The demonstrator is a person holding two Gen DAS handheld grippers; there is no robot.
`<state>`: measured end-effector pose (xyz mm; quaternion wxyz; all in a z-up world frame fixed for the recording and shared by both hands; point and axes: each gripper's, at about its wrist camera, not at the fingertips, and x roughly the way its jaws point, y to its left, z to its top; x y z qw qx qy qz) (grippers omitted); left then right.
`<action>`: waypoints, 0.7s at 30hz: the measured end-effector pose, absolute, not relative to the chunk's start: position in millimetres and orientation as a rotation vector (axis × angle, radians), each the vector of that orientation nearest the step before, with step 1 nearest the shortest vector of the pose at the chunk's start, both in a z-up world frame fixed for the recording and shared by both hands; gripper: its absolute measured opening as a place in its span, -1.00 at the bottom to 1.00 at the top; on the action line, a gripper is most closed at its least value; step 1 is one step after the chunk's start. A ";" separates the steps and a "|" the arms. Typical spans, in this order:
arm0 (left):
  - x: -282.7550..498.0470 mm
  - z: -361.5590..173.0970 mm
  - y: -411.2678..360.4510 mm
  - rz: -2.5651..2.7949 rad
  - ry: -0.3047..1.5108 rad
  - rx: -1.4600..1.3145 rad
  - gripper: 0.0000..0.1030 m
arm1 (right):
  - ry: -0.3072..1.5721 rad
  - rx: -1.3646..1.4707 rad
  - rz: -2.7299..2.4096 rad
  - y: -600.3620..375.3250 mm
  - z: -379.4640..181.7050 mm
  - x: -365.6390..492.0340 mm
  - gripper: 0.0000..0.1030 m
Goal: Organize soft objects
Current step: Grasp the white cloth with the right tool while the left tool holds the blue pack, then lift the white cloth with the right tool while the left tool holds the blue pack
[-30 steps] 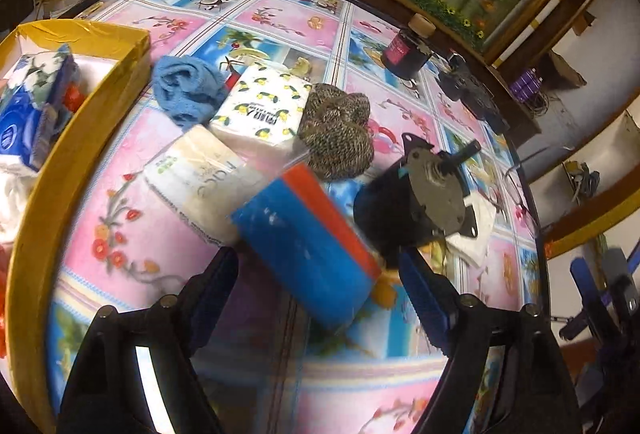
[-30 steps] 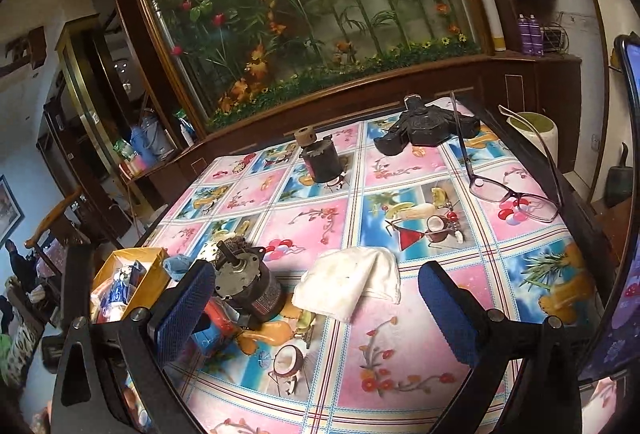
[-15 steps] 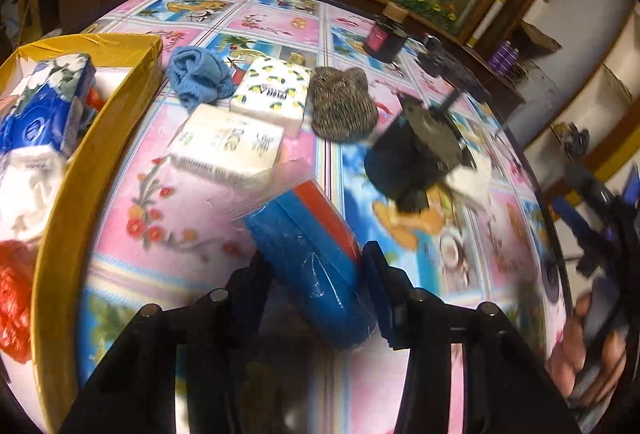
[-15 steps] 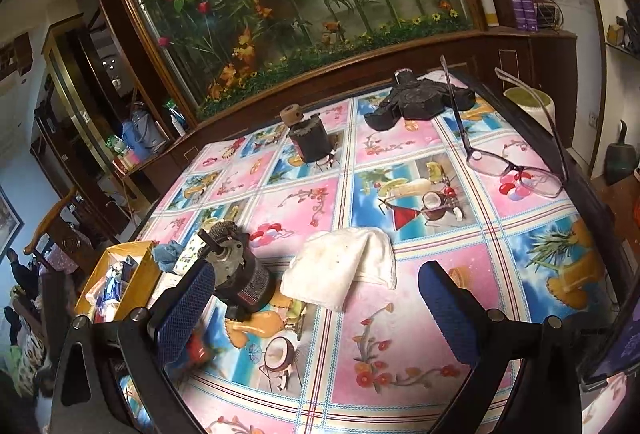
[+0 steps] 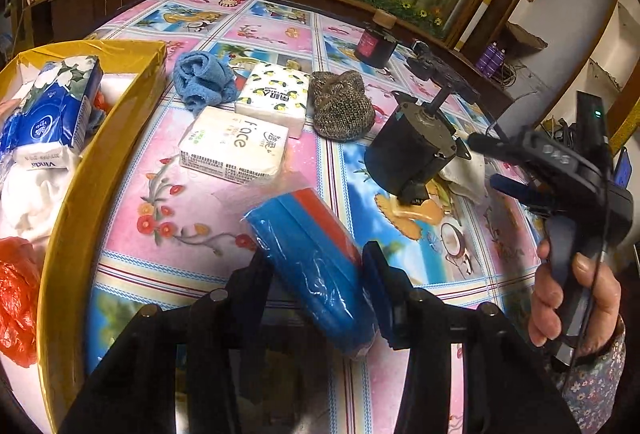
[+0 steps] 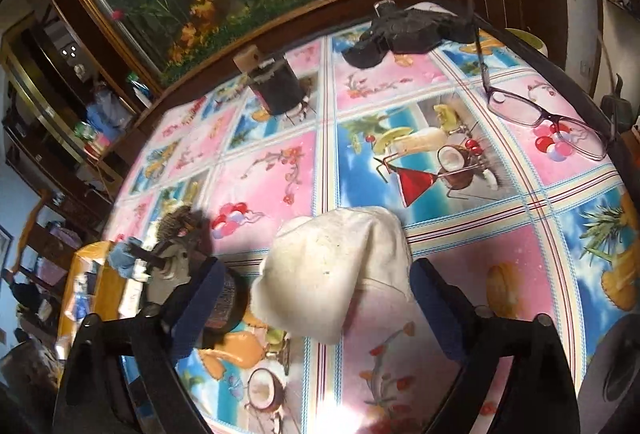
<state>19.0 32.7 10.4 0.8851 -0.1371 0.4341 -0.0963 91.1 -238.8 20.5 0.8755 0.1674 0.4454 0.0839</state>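
The left gripper [image 5: 316, 274] is clamped on a blue and red wrapped pack [image 5: 312, 258] lying on the tablecloth [image 5: 160, 169], its long axis running from the jaws up and left toward the tissue pack [image 5: 234, 145] printed "face". The right gripper [image 6: 312, 298] is closing its jaws around the white cloth [image 6: 336, 270], pads not yet touching. In the yellow box [image 5: 80, 201] a pack reads "Vinda".
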 end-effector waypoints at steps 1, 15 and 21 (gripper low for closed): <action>19.1 10.5 32.4 -0.202 0.903 -0.284 -0.14 | 0.951 0.319 0.167 -233.1 16.8 94.3 0.55; 10.7 22.1 28.3 -0.221 0.823 -0.262 -0.37 | 0.689 0.277 0.168 -237.8 61.1 57.0 -0.68; 9.6 24.1 26.5 -0.214 0.813 -0.251 -0.37 | 0.580 0.255 0.272 -222.0 84.3 35.6 -0.67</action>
